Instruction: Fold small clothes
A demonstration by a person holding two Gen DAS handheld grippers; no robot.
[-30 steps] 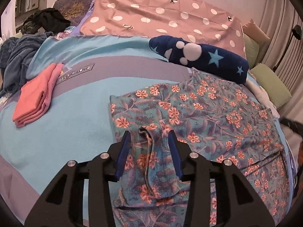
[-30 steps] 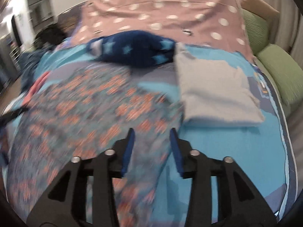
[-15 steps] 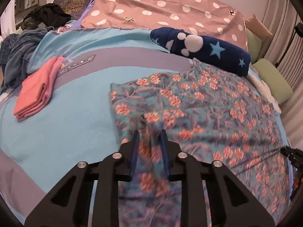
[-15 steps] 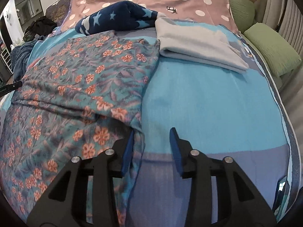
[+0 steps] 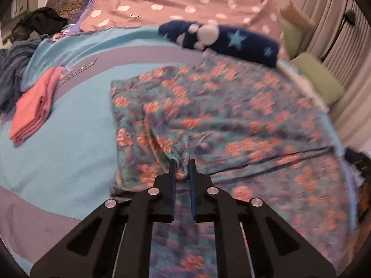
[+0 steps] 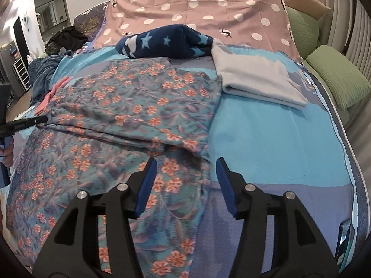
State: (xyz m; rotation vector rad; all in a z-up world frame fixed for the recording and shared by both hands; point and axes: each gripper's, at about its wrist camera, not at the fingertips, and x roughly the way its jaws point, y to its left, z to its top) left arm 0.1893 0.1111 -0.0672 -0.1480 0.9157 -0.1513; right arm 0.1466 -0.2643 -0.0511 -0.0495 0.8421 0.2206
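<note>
Left gripper point(image 5: 181, 169) jaws closing on floral garment point(image 5: 227, 106), right gripper point(image 6: 185, 173) jaws opening, empty, grey folded cloth point(image 6: 255, 81) beside

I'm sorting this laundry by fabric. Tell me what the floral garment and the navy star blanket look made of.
Floral garment: looks like thin woven cotton or viscose, matte; it lies flat in soft, shallow creases.
Navy star blanket: looks like plush fleece, fuzzy matte; thick, rounded roll with soft-edged stars. Neither fibre is certain from the pictures.

Floral garment point(image 6: 129, 106): thin woven cloth, matt, creased. Star-print blanket point(image 6: 171, 41): fluffy fleece. Bed cover point(image 6: 266, 134): soft matt fabric, fine nap. Right tool point(image 6: 185, 173): matt black plastic, blue rubbery pads, shiny metal screws. Grey folded cloth point(image 6: 255, 81): smooth.
</note>
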